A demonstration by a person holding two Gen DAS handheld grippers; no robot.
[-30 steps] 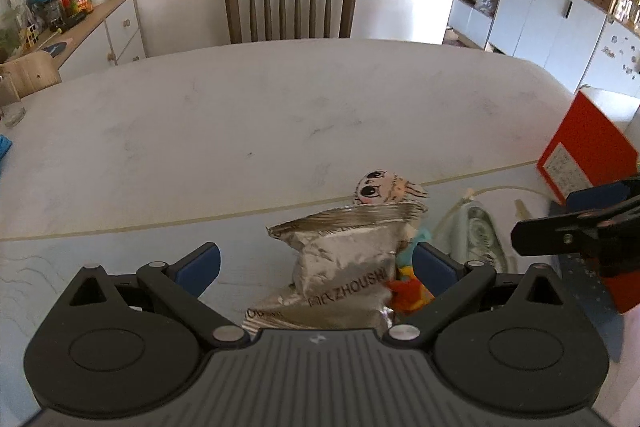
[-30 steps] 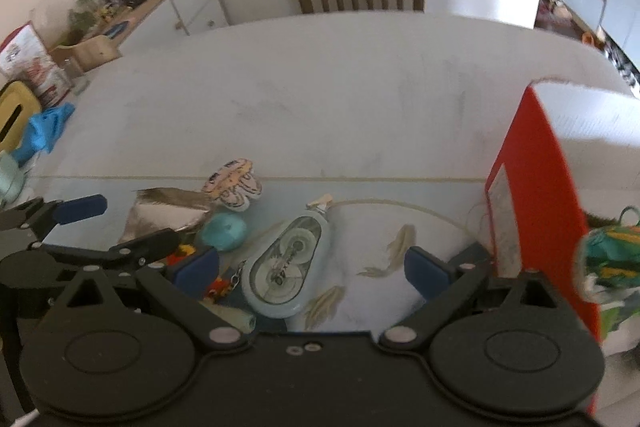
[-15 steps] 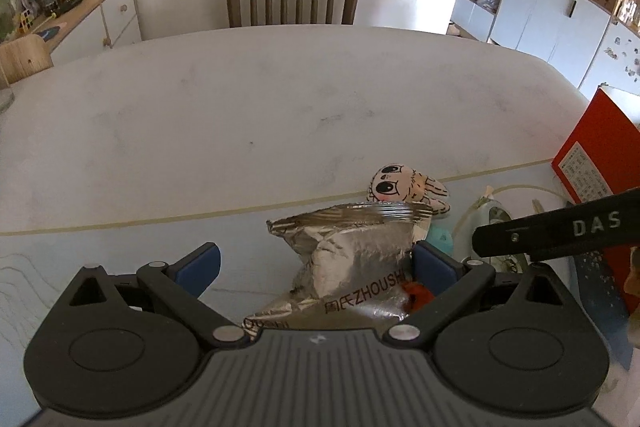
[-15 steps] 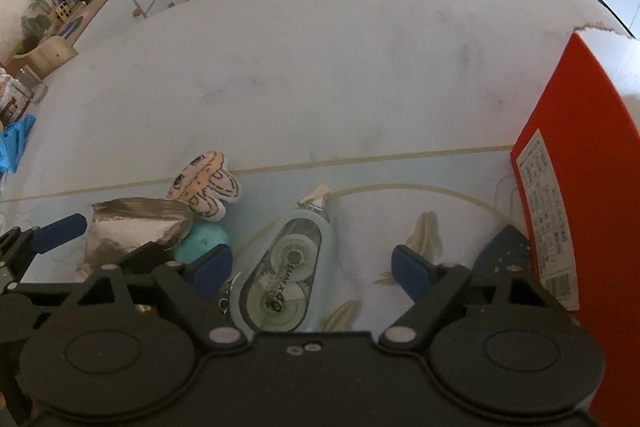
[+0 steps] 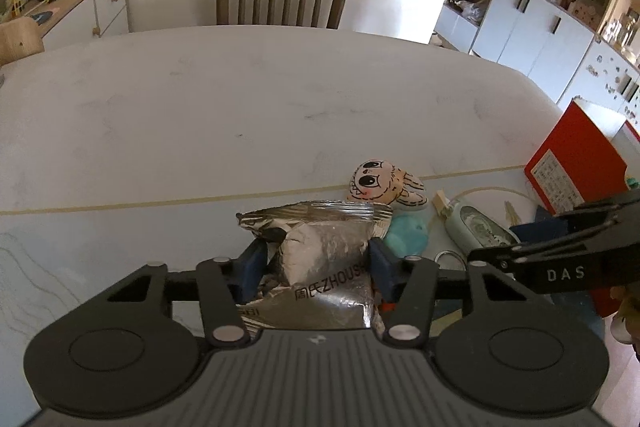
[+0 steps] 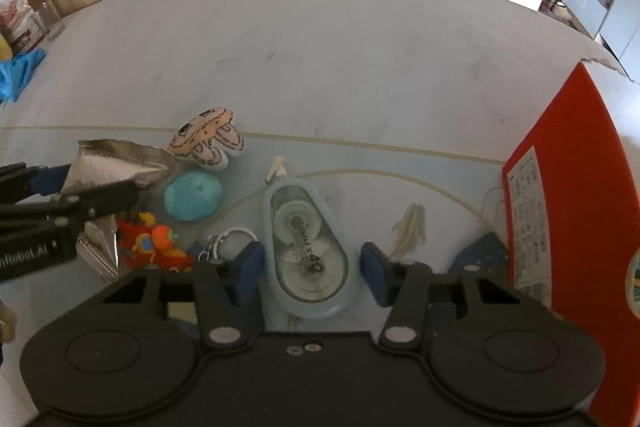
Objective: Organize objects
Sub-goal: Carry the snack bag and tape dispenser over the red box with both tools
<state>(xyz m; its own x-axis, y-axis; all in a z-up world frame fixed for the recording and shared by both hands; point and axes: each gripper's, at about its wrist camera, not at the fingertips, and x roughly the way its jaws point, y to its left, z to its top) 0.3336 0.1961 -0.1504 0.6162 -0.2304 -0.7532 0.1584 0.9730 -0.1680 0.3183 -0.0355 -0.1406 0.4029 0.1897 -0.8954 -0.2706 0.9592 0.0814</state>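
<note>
Objects for sorting sit clustered at the near edge of the table (image 5: 240, 99), at 6 o'clock in both wrist views, with the red box (image 6: 576, 187) standing at 3 o'clock. Your left gripper (image 5: 316, 267) is clamped on the foil snack packet (image 5: 320, 259); the film is slick and crumpled, so I judge it could slide out or crush if you lift fast. Your right gripper (image 6: 310, 273) straddles the correction tape dispenser (image 6: 306, 247), its jaws apart and not touching it; closing off-centre on that rounded shell could squirt it toward the keyring (image 6: 230, 239) and orange toy (image 6: 156, 245). Both grippers work close together and may collide. Readable writing: "ZHOUSH" on the packet, "DAS" on the right gripper's side, "MM X 40" on the dispenser.
</note>
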